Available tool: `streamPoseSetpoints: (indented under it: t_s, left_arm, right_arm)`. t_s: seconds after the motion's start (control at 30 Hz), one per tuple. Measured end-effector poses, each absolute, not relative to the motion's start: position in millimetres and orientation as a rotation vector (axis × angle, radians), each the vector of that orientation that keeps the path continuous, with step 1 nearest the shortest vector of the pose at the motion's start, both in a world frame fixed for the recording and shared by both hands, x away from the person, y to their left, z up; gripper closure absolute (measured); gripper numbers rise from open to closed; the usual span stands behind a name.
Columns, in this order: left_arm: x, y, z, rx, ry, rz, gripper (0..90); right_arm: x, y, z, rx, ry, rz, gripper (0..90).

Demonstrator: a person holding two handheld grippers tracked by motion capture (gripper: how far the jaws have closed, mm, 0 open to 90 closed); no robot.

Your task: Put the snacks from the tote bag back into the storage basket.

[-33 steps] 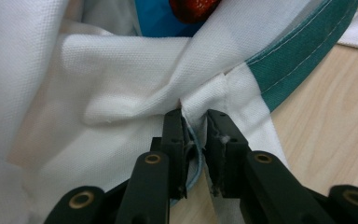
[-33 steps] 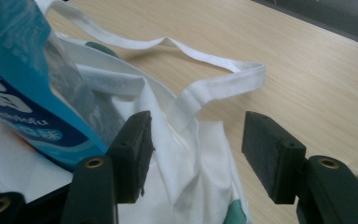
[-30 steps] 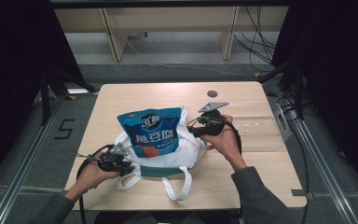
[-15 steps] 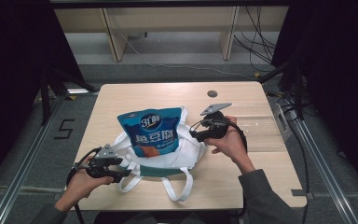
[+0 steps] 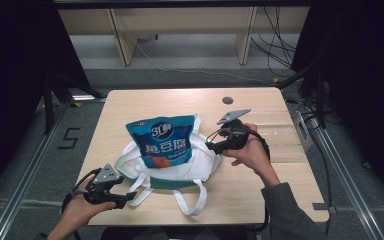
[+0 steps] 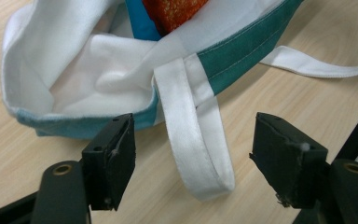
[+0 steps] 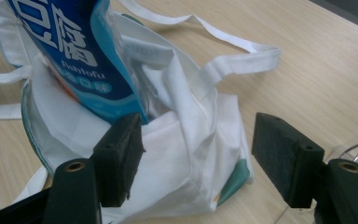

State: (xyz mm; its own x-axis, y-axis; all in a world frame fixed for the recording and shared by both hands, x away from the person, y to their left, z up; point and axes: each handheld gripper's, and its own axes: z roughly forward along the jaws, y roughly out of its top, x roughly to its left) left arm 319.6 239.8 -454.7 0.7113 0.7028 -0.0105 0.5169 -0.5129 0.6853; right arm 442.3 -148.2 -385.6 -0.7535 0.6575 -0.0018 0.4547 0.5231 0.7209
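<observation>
Centrally on pale wooden desk [image 5: 280, 190], white cloth tote bag with teal band [image 5: 195, 162] holding blue snack pouch [image 5: 162, 140], left gripper [image 5: 122, 199] and right gripper [image 5: 211, 146] jaws just opened, gripping nothing.

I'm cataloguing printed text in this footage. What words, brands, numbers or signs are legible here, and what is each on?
"Fishtofu": on the blue snack bag, under its large white Chinese characters.
"豆腐": the two large white characters legible on that bag, seen closest in the right gripper view.
"3L": in the round logo at the bag's top; the small writing beside it is too blurred to read.
"5": a dark mark on the grey floor, left of the table.
</observation>
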Motion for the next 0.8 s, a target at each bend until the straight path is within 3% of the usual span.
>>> streamPoseSetpoints:
  t_s: [0.47,0.8]
  left_arm:
    - [310,252,-456,2.223,0.972,0.360,28.1]
    - [313,257,-459,2.254,0.976,0.384,27.6]
  right_arm:
    - [433,-124,-342,0.677,2.560,1.080,26.1]
    - [446,-91,-307,0.534,2.637,1.010,29.9]
